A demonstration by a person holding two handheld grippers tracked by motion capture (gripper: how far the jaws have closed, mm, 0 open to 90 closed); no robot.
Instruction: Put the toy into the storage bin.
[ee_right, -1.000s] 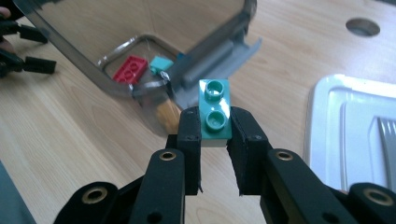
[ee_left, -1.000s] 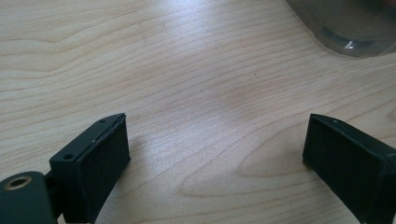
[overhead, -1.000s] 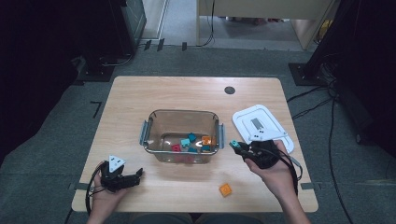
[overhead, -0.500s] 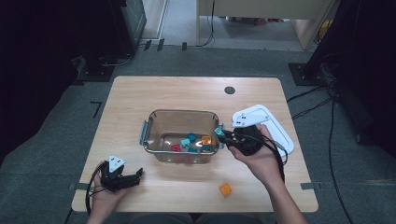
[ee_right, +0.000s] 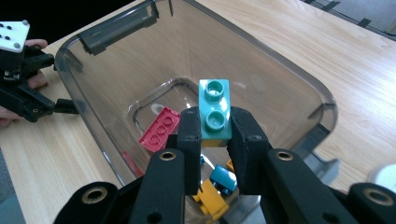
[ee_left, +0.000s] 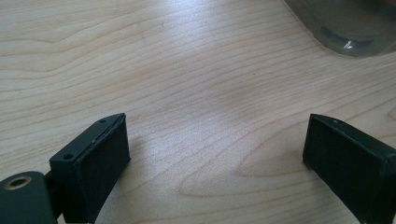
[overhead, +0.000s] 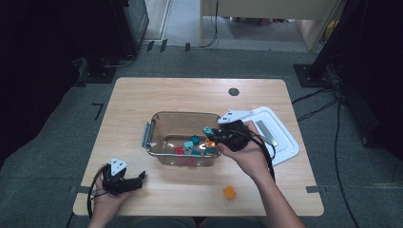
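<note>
My right gripper [ee_right: 214,128] is shut on a teal two-stud brick [ee_right: 215,109] and holds it over the right side of the clear plastic bin [ee_right: 299,79]. In the high view the right gripper [overhead: 211,133] with the teal brick [overhead: 208,130] hangs over the bin's [overhead: 149,135] right rim. Several bricks lie inside, among them a red one [ee_right: 159,129] and a yellow one [ee_right: 212,200]. My left gripper [overhead: 135,180] rests on the table at the front left, jaws open with bare wood between them [ee_left: 215,144].
An orange brick [overhead: 229,192] lies on the table near the front edge, right of centre. The bin's white lid [overhead: 280,135] lies to the right of the bin. A dark round hole [overhead: 233,91] sits in the table's far side.
My right gripper has carried the teal brick leftward from beside the lid to above the bin's right side. The left gripper has stayed put.
</note>
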